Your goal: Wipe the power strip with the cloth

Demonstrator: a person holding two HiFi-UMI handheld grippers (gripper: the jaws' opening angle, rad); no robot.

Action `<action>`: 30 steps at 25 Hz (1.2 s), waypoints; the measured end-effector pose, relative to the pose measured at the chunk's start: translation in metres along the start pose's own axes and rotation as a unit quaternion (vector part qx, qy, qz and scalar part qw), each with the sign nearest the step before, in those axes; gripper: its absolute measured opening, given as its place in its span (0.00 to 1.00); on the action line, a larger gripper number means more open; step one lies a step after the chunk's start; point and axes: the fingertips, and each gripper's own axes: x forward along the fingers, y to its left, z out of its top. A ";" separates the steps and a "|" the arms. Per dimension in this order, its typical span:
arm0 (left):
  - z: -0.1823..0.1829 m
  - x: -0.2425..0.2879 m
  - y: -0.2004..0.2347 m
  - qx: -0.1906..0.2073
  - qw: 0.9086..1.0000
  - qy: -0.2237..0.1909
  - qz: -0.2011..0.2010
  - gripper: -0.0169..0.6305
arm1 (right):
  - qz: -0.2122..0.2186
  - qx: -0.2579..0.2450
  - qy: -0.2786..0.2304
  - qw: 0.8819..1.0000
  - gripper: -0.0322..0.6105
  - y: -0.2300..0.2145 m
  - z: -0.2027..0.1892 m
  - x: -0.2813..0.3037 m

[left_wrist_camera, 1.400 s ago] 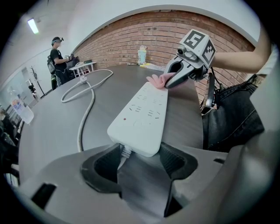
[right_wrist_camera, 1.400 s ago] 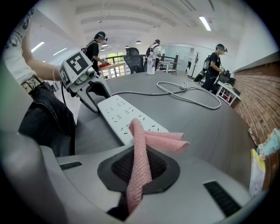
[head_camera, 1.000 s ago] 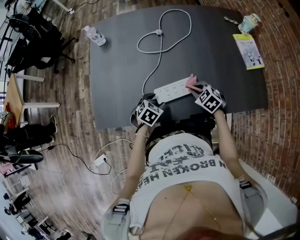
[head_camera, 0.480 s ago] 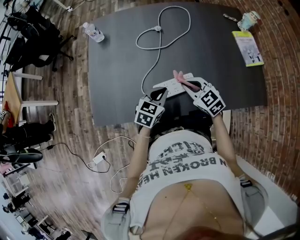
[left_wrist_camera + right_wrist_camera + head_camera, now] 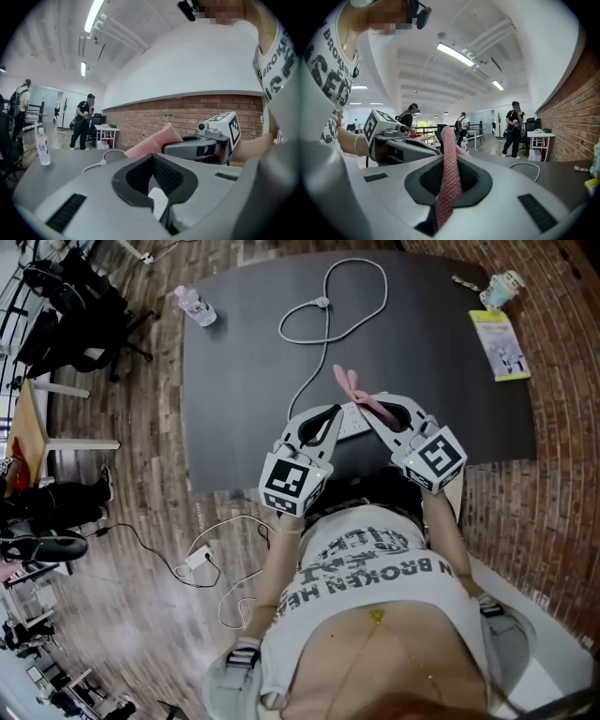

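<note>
Pink ribbed cloth (image 5: 449, 173) is pinched between the pressed-together jaws of the right gripper (image 5: 449, 161), and its free end stands up past the jaw tips. The left gripper (image 5: 153, 164) has its jaws pressed together too, nipping the near end of the white oblong power strip (image 5: 352, 423). That strip shows between the two grippers, above the near middle of the dark grey table (image 5: 244, 381). The two grippers point toward each other with their tips close together. The strip's white cord (image 5: 323, 306) runs to the far side of the table and loops there. A clear plastic bottle (image 5: 197, 306) lies by the far left corner. A yellow-green booklet (image 5: 500, 343) lies at the far right.
</note>
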 end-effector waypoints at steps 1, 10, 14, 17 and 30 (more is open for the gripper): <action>0.010 -0.002 -0.002 0.002 1.000 -0.013 0.000 0.04 | 0.001 -0.002 -0.008 1.000 0.08 0.002 0.008 -0.001; 0.070 -0.020 -0.022 0.038 0.996 -0.081 -0.005 0.04 | 0.019 -0.012 -0.063 0.998 0.08 0.018 0.058 -0.008; 0.075 -0.025 -0.027 0.037 0.995 -0.089 -0.007 0.04 | 0.019 -0.020 -0.067 0.997 0.08 0.021 0.063 -0.010; 0.075 -0.026 -0.027 0.040 0.995 -0.086 -0.008 0.04 | 0.018 -0.022 -0.063 0.998 0.08 0.021 0.063 -0.011; 0.076 -0.031 -0.026 0.047 0.996 -0.076 -0.011 0.04 | 0.007 -0.023 -0.060 0.998 0.08 0.023 0.067 -0.013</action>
